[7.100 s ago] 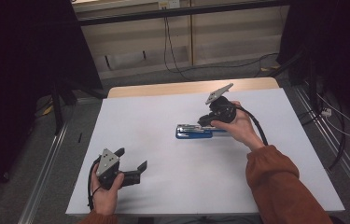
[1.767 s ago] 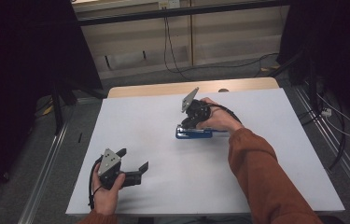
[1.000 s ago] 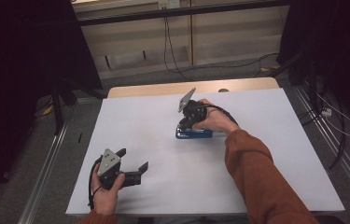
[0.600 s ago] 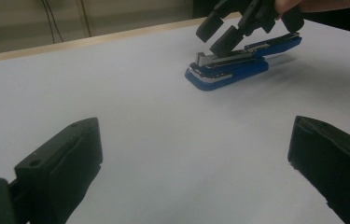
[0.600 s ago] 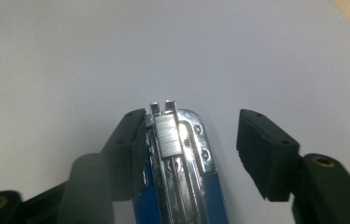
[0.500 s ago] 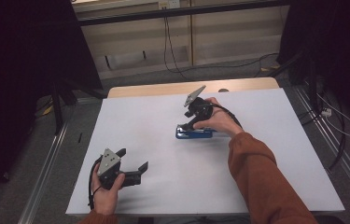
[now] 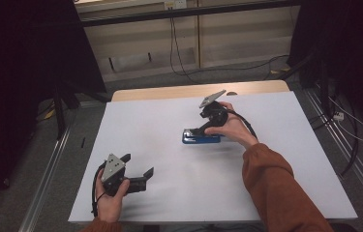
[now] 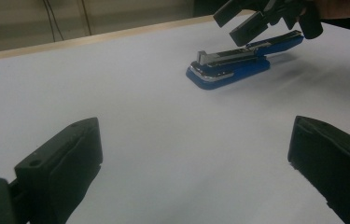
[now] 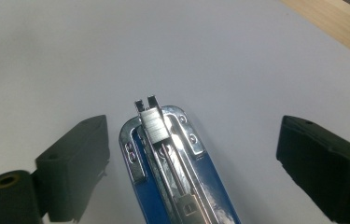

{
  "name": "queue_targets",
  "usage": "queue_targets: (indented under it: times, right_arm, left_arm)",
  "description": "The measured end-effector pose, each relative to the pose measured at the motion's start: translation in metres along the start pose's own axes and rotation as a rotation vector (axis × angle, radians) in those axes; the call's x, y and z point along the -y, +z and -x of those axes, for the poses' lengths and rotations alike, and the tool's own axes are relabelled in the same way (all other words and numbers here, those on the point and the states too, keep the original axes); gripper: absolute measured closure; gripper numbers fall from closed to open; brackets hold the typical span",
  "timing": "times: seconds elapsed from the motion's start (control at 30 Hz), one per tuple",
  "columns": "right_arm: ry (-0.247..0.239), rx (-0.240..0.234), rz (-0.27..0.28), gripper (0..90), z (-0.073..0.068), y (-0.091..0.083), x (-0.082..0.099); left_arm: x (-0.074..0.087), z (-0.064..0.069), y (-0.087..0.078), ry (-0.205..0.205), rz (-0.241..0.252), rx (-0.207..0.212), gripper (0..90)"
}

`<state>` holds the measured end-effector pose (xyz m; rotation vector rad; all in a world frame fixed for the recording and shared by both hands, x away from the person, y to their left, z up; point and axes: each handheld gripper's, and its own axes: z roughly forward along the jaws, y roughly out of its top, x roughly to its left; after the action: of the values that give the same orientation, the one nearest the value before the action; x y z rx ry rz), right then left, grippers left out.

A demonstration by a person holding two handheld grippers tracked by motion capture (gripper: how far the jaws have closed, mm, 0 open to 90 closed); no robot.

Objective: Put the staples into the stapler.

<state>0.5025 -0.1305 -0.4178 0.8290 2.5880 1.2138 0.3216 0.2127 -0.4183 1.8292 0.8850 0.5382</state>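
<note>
Right now the blue stapler (image 7: pixel 201 137) lies flat near the middle of the white table (image 7: pixel 285 159), a little toward its far side, and the right gripper (image 7: pixel 203 129) hangs just over its rear end with its jaws having just been opening; they now stand wide apart, the stapler's body running up between them but neither pad pressing on it (the right gripper view shows clear white table on both sides of the blue base). In that view the stapler's top looks raised or absent, since the metal staple channel (image 9: pixel 156 128) and its spring rod lie bare down the middle, with a block of staples at the front. The left gripper (image 7: pixel 140 175) rests low on the near left part of the table, well apart from the stapler, its jaws also spread with nothing between them. The step in hand reads as a release or re-grip of the stapler. To do it well, the right gripper should come away straight and without brushing the raised rear arm, or, if re-gripping, centre the pads on the blue sides rather than on the thin metal channel, which would likely slip or bend. The left gripper could steady the front end.
</note>
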Motion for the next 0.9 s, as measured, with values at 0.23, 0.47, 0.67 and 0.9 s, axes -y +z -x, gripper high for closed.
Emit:
queue_targets:
  times: [0.23, 0.47, 0.67, 0.9]
  right_arm:
    - [0.036, 0.057, 0.045, 7.2, -0.001, -0.01, 0.008]
    - [0.064, 0.091, 0.07, 5.7, -0.003, -0.018, 0.016]
    - [0.09, 0.201, 0.084, 5.0, -0.004, -0.025, 0.025]
    - [0.14, 0.247, 0.149, 5.4, -0.005, -0.037, 0.035]
  left_arm:
    - [0.0, 0.0, 0.0, 0.0, -0.003, -0.003, 3.2]
    - [0.0, -0.001, 0.0, -0.004, -0.003, -0.006, 3.2]
    - [0.0, -0.001, 0.0, 0.003, -0.005, -0.012, 3.2]
    - [0.001, -0.002, 0.0, -0.001, -0.007, -0.014, 3.2]
